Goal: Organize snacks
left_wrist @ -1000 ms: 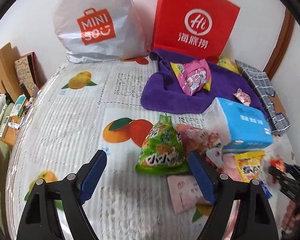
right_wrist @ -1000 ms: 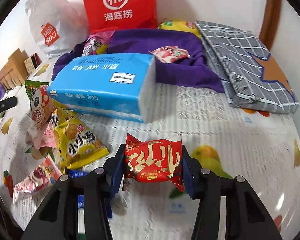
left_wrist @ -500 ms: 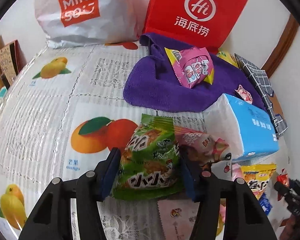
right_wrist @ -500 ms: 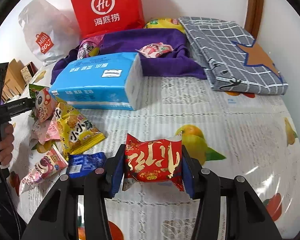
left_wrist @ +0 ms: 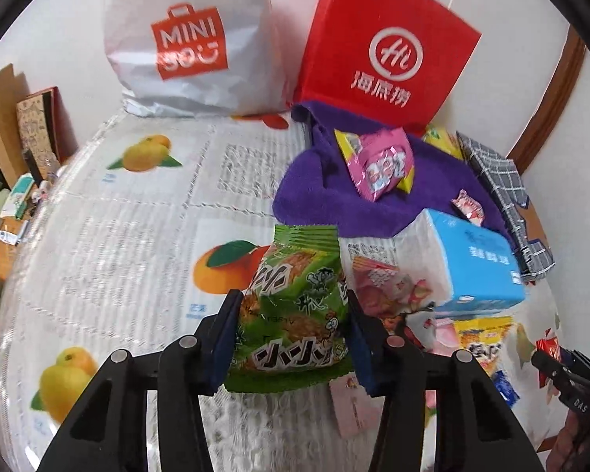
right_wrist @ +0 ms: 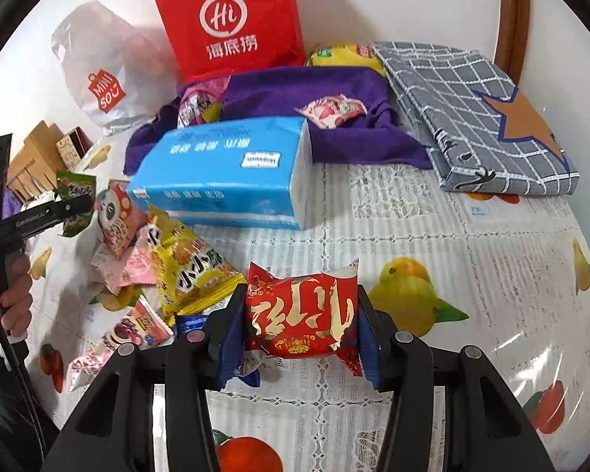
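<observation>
A green snack bag (left_wrist: 295, 306) stands upright between the blue pads of my left gripper (left_wrist: 291, 338). The jaws are closing and both pads press its sides. In the right wrist view the same bag (right_wrist: 74, 192) shows at the far left, in that gripper, which a hand holds. My right gripper (right_wrist: 301, 330) is shut on a red packet with gold lettering (right_wrist: 303, 314), held just above the fruit-print tablecloth (right_wrist: 432, 236). More snacks lie in a loose pile: a yellow bag (right_wrist: 192, 271), a panda-print packet (right_wrist: 116, 216) and pink packets (right_wrist: 137, 263).
A blue tissue pack (right_wrist: 232, 173) lies behind the pile. A purple towel (left_wrist: 334, 196) carries a pink bag (left_wrist: 381, 165) and a small packet (right_wrist: 332, 110). A red paper bag (left_wrist: 385, 51) and a white shopping bag (left_wrist: 188, 39) stand against the wall. A grey checked cloth (right_wrist: 472, 118) lies at the right.
My left gripper's jaws went from wide open in front of the green bag to pressed on its sides, and the bag now stands up off the cloth. The right gripper keeps its red packet.
</observation>
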`<state>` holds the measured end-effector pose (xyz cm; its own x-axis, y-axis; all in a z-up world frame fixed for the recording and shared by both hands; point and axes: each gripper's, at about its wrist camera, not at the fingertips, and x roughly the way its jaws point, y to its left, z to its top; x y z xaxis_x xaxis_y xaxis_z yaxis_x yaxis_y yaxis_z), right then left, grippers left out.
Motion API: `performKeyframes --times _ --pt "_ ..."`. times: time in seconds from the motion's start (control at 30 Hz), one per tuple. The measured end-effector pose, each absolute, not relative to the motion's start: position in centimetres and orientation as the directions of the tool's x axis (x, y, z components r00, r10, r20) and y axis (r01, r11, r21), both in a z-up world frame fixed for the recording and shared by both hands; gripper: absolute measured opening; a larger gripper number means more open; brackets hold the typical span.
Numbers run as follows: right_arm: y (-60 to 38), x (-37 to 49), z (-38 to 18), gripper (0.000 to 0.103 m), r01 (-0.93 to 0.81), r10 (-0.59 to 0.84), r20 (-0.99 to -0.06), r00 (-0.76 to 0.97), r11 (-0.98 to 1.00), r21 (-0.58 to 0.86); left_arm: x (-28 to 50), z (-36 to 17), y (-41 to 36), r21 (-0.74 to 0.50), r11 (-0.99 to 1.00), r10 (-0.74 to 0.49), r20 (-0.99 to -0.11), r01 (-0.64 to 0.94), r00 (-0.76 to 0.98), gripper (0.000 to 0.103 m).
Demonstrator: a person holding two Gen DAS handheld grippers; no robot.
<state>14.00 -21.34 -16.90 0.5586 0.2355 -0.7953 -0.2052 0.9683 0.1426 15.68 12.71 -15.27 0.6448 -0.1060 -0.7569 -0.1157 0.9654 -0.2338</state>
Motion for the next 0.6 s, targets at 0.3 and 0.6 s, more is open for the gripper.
performKeyframes --times 0.3,0.6 --pt "-20.7 13.1 -13.1 0.050 -0.219 0.237 -0.740 0.629 0.968 0.125 12.6 -11.7 9.7 -0.240 0.970 -0.146 -0.719 -0.046 0.679 0.047" --pt "-20.8 12.3 -9.7 0.050 -0.218 0.238 -0.695 0.678 0.969 0.118 11.3 -8.8 4.7 -0.231 0.972 -0.195 -0.695 0.043 0.692 0.047"
